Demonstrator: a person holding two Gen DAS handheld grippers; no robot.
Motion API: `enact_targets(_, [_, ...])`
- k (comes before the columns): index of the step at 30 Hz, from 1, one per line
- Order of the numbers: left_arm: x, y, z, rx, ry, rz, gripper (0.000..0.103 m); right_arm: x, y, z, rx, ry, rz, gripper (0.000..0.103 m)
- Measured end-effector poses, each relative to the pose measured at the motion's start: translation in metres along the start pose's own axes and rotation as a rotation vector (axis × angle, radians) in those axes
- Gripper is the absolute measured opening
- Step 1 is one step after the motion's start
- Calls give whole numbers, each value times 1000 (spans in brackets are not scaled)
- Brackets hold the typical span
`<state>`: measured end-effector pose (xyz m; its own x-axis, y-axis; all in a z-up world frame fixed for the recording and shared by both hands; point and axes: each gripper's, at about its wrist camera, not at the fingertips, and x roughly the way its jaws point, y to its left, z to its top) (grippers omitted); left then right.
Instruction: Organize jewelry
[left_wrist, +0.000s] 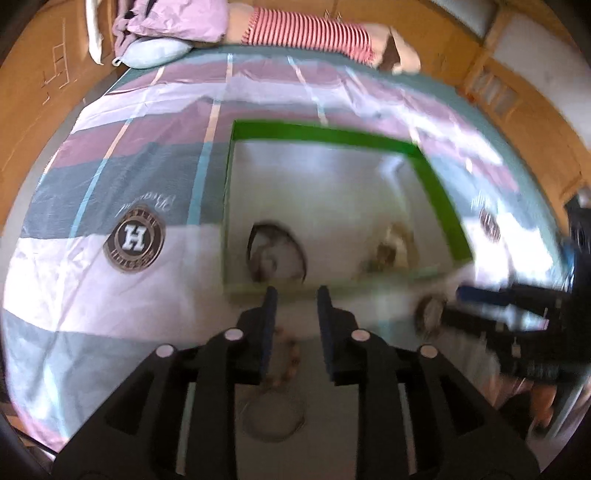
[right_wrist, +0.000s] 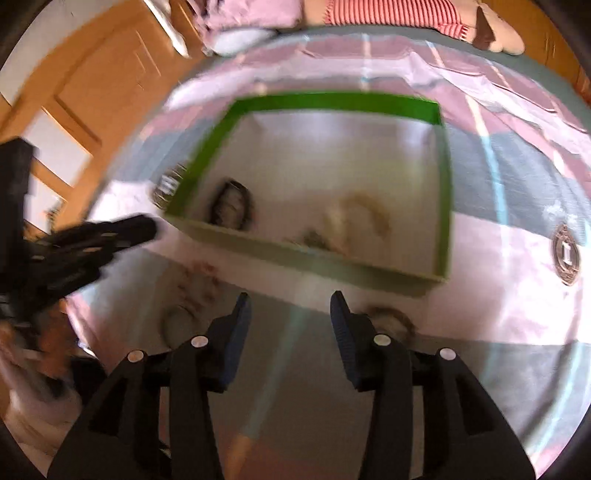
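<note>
Both views blurred by motion. Left gripper (left_wrist: 293, 295) low over the bedspread (left_wrist: 110, 302), jaws parted with a gap, nothing between them; under it, seen only from the left wrist, a string of brownish beads (left_wrist: 290, 358) and just nearer a thin silvery ring-shaped bangle (left_wrist: 271, 419) lie on the cloth. Right gripper (right_wrist: 290, 301) also spread wide and empty, hovering over bare spread; beside its right finger a dark, fuzzy round piece (right_wrist: 391, 319) lies on the fabric, too smeared to name. The left-wrist view catches the same piece (left_wrist: 430, 314) with the right gripper's dark fingers just beside it. Beyond both, the green-rimmed box (left_wrist: 325, 134) sits open on the bed, pale inside. Within it, near the front wall: a dark-rimmed oval item (left_wrist: 275, 253) on the left, a golden-brown tangle of jewelry (left_wrist: 393, 245) on the right, apart from each other. The right-wrist view shows that tangle as a pale curved loop (right_wrist: 360, 218). Farther back, a round "H" emblem (left_wrist: 133, 238) on the spread, then a red-striped cloth (left_wrist: 310, 33) at the far edge.
</note>
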<state>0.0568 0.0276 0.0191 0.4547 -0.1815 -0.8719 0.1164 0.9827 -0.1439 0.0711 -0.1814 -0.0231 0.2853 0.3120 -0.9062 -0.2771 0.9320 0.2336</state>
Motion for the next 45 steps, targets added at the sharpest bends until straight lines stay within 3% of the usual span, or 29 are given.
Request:
enact_targets(3, [10,6,-12,6,56,55,24,23,-31,-4,119,83,-52,25])
enact_targets(6, [31,17,-19,-31,141,93,24,40,-44,-7,162,143,-92,24])
enact_targets(10, [45,20,-23,-35,185,123,29,55,-44,-9,146,176,-124,25])
enact_targets(15, [57,20,-28,-28,219,143,36,61,-31,-7,99,149,-187,28])
enact_targets(16, [60,20,-28,-27,229,144,36,60,-31,-7,104,146,-178,16])
enact_targets(18, [67,22,-31,-36,256,142,36,56,-32,-7,130,137,-130,7])
enact_targets(23, [75,32,-31,-92,281,132,36,32,-32,-3,137,67,-94,7])
enact_targets(28, [85,37,-33,-104,304,140,32,30,-29,-5,123,72,-79,7])
enact_targets(32, [89,35,-34,-94,286,162,31,31,-22,-4,115,72,-77,7])
enact_targets(36, [87,37,-35,-125,247,179,8,29,-28,-5,118,63,-62,7])
enact_targets(45, [52,26,-24,-112,165,92,7,23,11,-6,-11,0,22,7])
